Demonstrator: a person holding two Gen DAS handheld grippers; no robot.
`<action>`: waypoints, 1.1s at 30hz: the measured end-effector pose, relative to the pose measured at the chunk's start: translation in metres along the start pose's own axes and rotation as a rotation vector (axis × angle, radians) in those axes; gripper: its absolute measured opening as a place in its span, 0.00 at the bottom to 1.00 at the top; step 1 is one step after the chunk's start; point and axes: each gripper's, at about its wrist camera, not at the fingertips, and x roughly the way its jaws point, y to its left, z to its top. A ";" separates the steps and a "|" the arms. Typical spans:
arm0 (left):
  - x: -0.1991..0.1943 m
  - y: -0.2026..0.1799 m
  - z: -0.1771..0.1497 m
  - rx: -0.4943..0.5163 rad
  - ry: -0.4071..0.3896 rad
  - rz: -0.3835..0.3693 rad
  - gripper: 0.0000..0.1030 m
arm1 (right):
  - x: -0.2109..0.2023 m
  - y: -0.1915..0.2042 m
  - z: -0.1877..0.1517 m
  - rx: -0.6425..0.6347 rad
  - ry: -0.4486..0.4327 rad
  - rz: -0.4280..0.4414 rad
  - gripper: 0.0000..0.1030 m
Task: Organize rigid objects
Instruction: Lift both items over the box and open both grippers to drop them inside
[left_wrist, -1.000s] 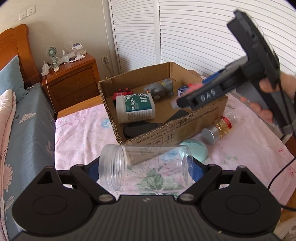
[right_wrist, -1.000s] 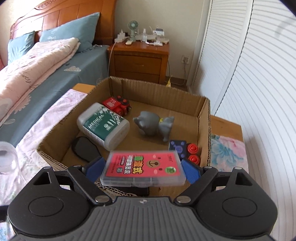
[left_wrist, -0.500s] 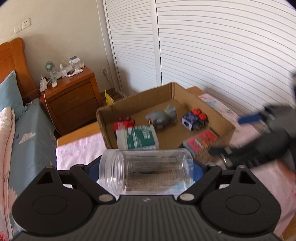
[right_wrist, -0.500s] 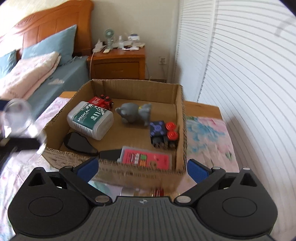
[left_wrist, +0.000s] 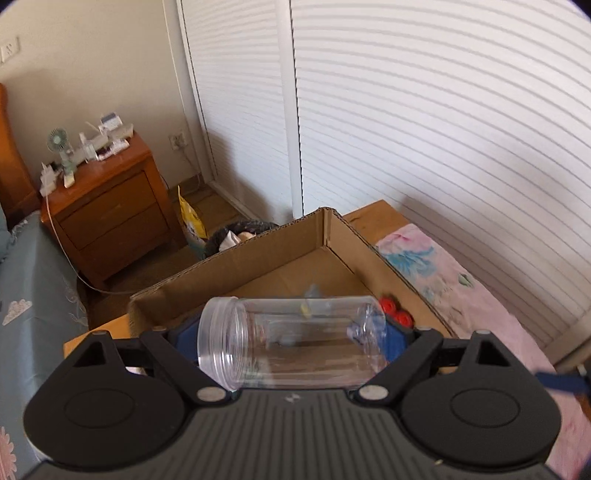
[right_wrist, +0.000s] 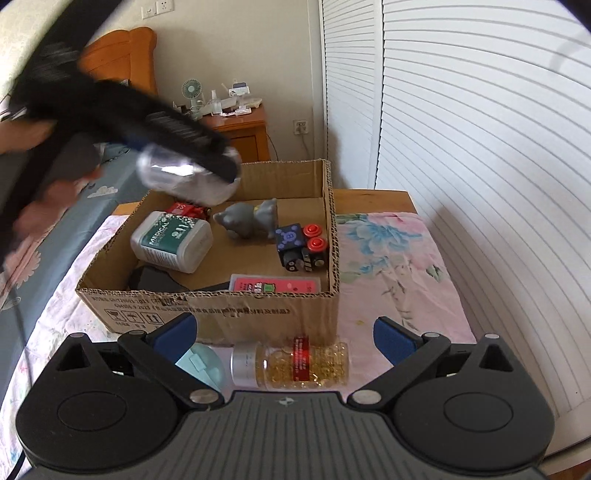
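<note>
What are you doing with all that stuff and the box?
A person is tidying things into a cardboard box on a table. The left gripper holds a clear jar sideways between its fingers, over the box. The right gripper is open and empty, near a bottle of yellow beads and a teal case lying outside the box. Inside are a white medical bottle, a grey toy and a red card box.

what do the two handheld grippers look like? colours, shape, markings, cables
Both match. The left gripper and the right gripper each have a matte black ribbed body, two round black discs at the sides, angled black linkage arms with silver pivot pins, blue pads on the fingers, and a small pale logo on the ribbed part. A thin dark cable shows at the lower left of the right wrist view.
</note>
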 end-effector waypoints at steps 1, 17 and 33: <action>0.010 0.000 0.006 -0.006 0.011 0.002 0.88 | 0.000 -0.001 -0.001 0.002 0.001 -0.002 1.00; 0.055 0.006 0.016 -0.115 0.065 -0.001 0.91 | -0.004 -0.016 0.000 0.032 -0.017 -0.010 1.00; -0.049 -0.011 -0.046 -0.041 -0.029 -0.022 0.96 | -0.031 -0.013 -0.012 0.022 -0.034 -0.064 1.00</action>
